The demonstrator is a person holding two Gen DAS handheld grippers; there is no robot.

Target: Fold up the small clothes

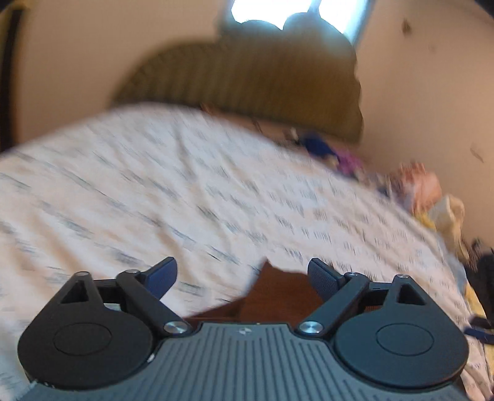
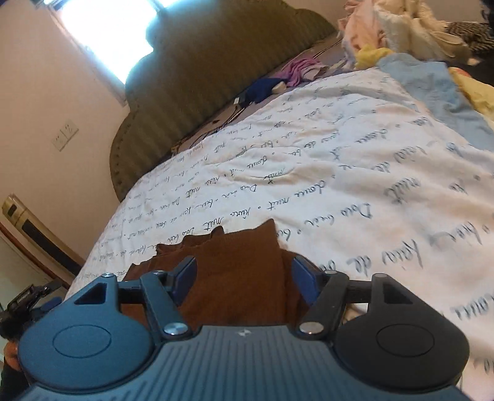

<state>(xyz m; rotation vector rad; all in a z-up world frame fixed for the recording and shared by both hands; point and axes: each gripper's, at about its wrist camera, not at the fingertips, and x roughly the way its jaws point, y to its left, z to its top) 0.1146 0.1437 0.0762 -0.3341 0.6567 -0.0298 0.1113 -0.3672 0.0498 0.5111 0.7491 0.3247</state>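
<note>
A small brown garment (image 2: 234, 256) lies flat on the white bedsheet printed with handwriting (image 2: 339, 172), near its front edge. My right gripper (image 2: 244, 268) hovers just over it, open; the blue pads stand on either side of the cloth without pressing it. In the left wrist view, which is blurred, a corner of the same brown garment (image 1: 278, 293) shows below my left gripper (image 1: 242, 271). That gripper is open too, with nothing between its fingers. The near part of the garment is hidden under both gripper bodies.
A green ribbed headboard (image 2: 191, 101) stands at the far end under a bright window. Blue (image 2: 262, 88) and purple (image 2: 298, 71) clothes lie by it. A heap of pale clothes (image 2: 401, 27) and a light blue cloth (image 2: 438, 89) fill the far right.
</note>
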